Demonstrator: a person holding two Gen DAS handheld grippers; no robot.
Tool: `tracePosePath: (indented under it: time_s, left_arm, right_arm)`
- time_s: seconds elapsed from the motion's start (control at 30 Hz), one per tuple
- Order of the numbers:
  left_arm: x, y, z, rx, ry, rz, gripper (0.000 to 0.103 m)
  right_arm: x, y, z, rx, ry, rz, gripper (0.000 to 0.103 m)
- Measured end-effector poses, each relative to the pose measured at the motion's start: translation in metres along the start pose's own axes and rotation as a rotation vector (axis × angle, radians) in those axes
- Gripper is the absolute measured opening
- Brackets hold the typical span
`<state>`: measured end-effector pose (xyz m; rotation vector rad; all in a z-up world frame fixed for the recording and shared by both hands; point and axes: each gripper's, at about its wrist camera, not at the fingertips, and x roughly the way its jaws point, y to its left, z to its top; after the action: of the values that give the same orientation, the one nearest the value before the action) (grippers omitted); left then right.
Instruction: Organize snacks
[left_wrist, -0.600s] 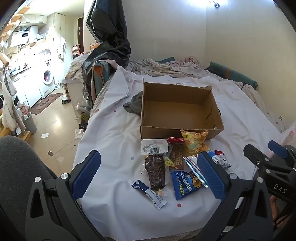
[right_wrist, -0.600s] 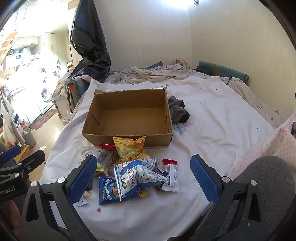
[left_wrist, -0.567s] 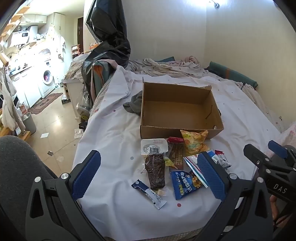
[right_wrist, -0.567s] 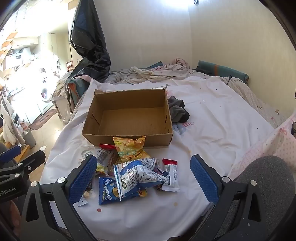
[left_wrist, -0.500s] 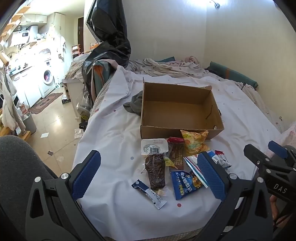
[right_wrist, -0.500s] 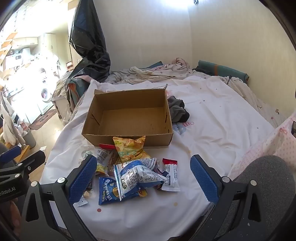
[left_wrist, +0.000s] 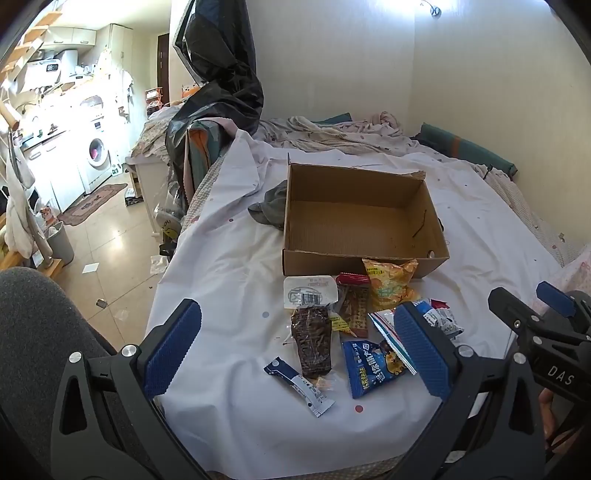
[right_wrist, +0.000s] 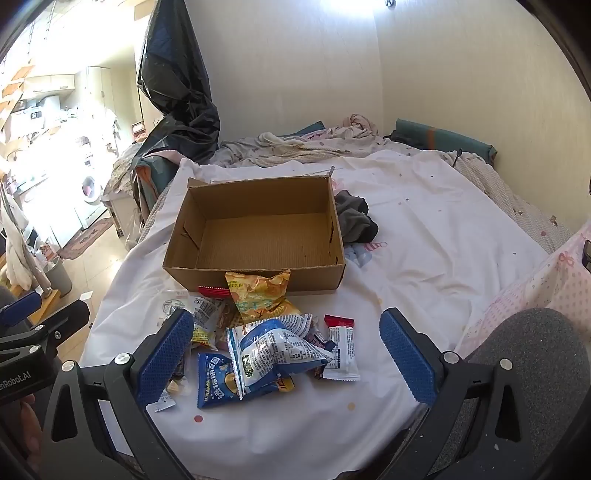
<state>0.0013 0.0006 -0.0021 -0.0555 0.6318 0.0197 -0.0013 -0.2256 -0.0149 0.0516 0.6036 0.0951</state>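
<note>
An empty brown cardboard box (left_wrist: 360, 225) (right_wrist: 258, 236) stands open on the white sheet. In front of it lies a heap of snack packets: a yellow chip bag (left_wrist: 389, 282) (right_wrist: 258, 295), a dark brown jerky pack (left_wrist: 310, 338), a blue packet (left_wrist: 371, 365) (right_wrist: 216, 380), a white-and-blue bag (right_wrist: 277, 347), a small white bar with a red end (right_wrist: 341, 349) and a slim blue-white bar (left_wrist: 299, 384). My left gripper (left_wrist: 295, 350) hangs open above the near packets. My right gripper (right_wrist: 286, 354) is open too, above the heap, touching nothing.
A grey garment (left_wrist: 269, 208) (right_wrist: 352, 218) lies beside the box. Crumpled bedding (left_wrist: 332, 136) and a green pillow (left_wrist: 469, 151) are at the back by the wall. The bed's left edge drops to a tiled floor (left_wrist: 99, 254) with a washing machine (left_wrist: 98, 155).
</note>
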Motion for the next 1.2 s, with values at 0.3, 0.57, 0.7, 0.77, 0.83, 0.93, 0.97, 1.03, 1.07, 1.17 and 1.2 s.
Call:
tracePosePath:
  time_s: [0.3,0.57,0.7,0.77,0.83,0.93,0.97,1.03,1.07,1.17,1.2]
  left_arm:
    - [-0.0006,-0.0001,-0.0016,0.001,-0.004,0.005,0.103]
    - [-0.0012,0.0004,-0.0017,0.004,-0.004,0.001,0.103]
    - [-0.0012,0.0004,-0.0019,0.003,-0.004,0.001,0.103]
    - [-0.001,0.0002,-0.0019,0.003,-0.004,0.001,0.103]
    - [-0.0015,0.0004,-0.0023,0.004,-0.004,0.003,0.103]
    - [-0.0009,0.0004,-0.0022,0.004,-0.004,0.001,0.103]
    - [-0.0009,0.0003,-0.0018,0.004,-0.003,0.001,0.103]
    - [-0.0009,0.0002,-0.0017,0.004,-0.003,0.002,0.103]
    - [-0.0009,0.0003,-0.0018,0.004,-0.003,0.002,0.103]
    - [-0.0007,0.0001,-0.0017,0.005,-0.002,0.003,0.103]
    - [-0.0009,0.0004,-0.0019,0.004,-0.002,0.002,0.103]
  right_arm:
    - [-0.0005,0.0005,0.0002,-0.003,0.0,0.0,0.103]
    - [-0.0001,0.0002,-0.0001,-0.002,0.0,0.001,0.103]
    - [0.0003,-0.0002,-0.0003,-0.002,0.0,0.002,0.103]
    - [0.0,-0.0011,0.0008,0.0,-0.001,0.005,0.103]
    - [0.0,0.0015,-0.0007,0.0,-0.003,0.006,0.103]
    - [0.0007,0.001,-0.0009,-0.002,0.0,0.005,0.103]
    - [0.0006,0.0019,-0.0014,-0.003,0.0,0.005,0.103]
    - [-0.0004,0.0013,-0.0014,-0.003,0.0,0.005,0.103]
    - [-0.0002,0.001,-0.0012,-0.002,0.001,0.005,0.103]
    - [0.0,0.0011,-0.0017,-0.001,0.001,0.005,0.103]
    - [-0.0001,0.0014,-0.0021,-0.001,0.0,0.005,0.103]
